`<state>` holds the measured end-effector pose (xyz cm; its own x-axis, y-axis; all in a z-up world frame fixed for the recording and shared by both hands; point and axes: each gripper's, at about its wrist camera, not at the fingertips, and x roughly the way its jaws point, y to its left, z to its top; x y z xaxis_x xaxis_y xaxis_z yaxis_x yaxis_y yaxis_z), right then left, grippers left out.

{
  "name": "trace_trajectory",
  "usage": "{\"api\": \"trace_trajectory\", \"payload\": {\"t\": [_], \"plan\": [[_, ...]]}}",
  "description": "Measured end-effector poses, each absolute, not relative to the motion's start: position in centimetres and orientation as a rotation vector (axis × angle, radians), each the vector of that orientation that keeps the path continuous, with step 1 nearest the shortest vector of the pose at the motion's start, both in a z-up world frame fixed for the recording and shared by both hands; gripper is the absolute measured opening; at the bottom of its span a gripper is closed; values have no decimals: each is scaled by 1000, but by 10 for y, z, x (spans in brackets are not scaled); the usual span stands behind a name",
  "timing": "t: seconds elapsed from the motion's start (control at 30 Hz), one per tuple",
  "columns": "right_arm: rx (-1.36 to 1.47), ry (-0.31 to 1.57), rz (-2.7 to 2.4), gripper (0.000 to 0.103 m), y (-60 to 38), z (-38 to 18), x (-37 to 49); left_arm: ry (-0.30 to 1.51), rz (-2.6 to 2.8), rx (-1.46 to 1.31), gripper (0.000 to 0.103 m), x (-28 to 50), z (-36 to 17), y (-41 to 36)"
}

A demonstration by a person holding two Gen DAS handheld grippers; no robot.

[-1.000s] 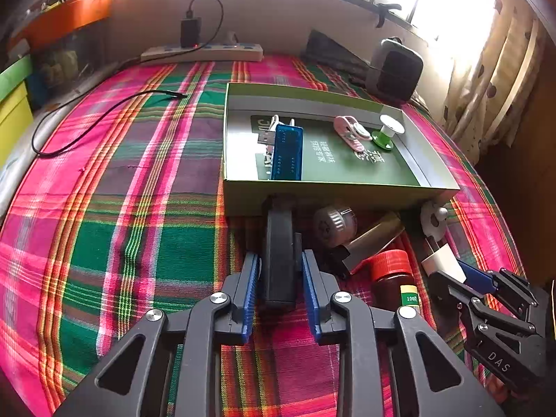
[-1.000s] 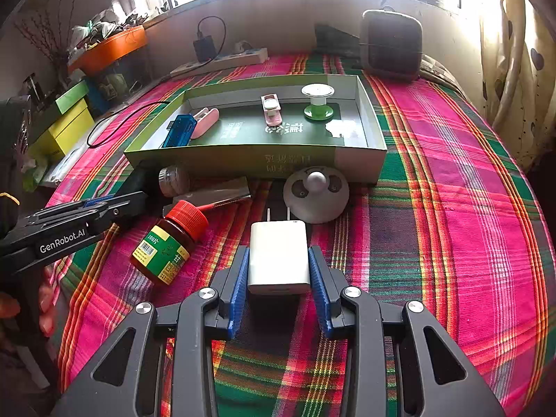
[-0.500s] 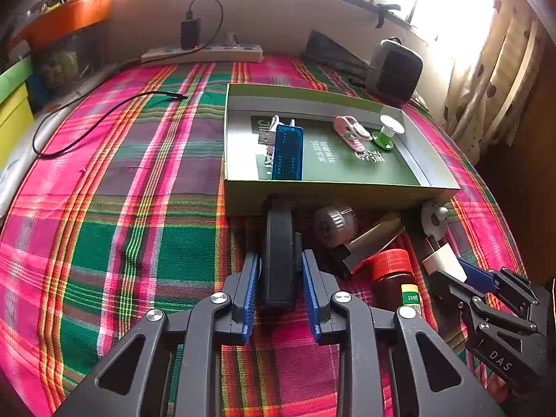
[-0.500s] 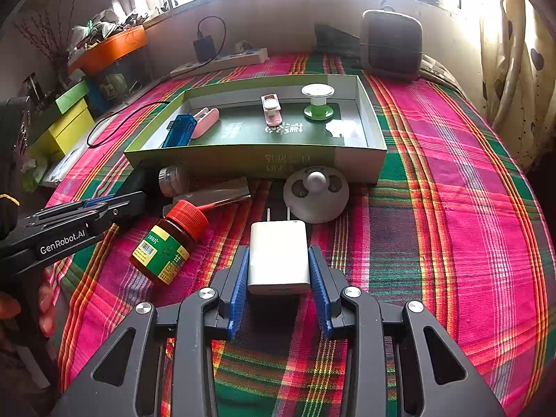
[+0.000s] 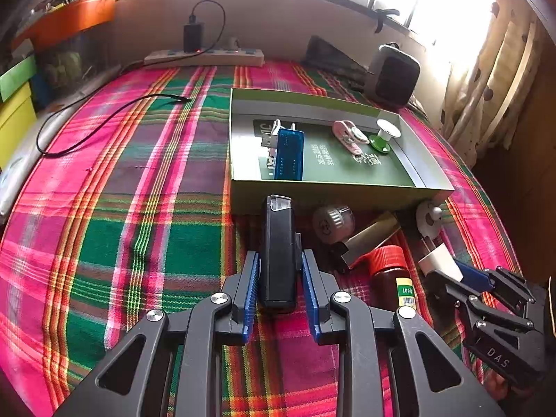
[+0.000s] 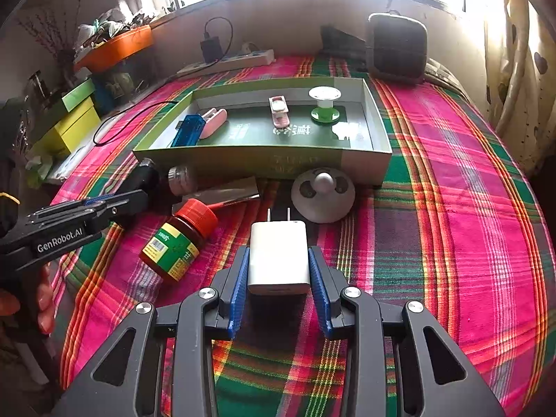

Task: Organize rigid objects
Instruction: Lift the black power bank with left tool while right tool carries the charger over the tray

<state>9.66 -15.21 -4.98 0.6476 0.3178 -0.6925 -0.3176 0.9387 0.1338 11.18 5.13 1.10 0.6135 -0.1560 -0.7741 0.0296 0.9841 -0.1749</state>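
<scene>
A: Where was the white charger (image 6: 279,257)?
B: On the plaid cloth before the green box (image 6: 378,132), clamped flat-sided in the right gripper (image 6: 279,278) jaws. Light, stiff, probably slick.
A: The left gripper (image 5: 279,278)?
B: Narrowly pinching the black device (image 5: 278,253).

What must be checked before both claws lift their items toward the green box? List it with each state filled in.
1. Left claw closed on the black device: ok, pads flank it tightly.
2. Right claw closed on the white charger: ok, pads press both sides.
3. Free floor space in the green box: ok, bare patches between the blue USB stick and the green spool.
4. Charger's path forward: not ok, the round white gadget lies directly ahead, so lift over it.
5. Brown bottle clear of both claws: ok, lying apart.
6. Grip firm enough to lift: cannot tell.
</scene>
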Motion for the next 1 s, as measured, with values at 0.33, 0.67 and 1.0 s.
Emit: {"api": "trace_trajectory", "payload": {"t": [0.33,0.67,1.0], "plan": [[7,768,370,35,-154,-41,93,875,-113,-145,23,104,27,52],[10,727,369,35,-160,-21,95,835,-129,-120,23,106,50,44],[17,715,364,35,-164,-9,110,821,-158,-119,23,121,61,35]]}}
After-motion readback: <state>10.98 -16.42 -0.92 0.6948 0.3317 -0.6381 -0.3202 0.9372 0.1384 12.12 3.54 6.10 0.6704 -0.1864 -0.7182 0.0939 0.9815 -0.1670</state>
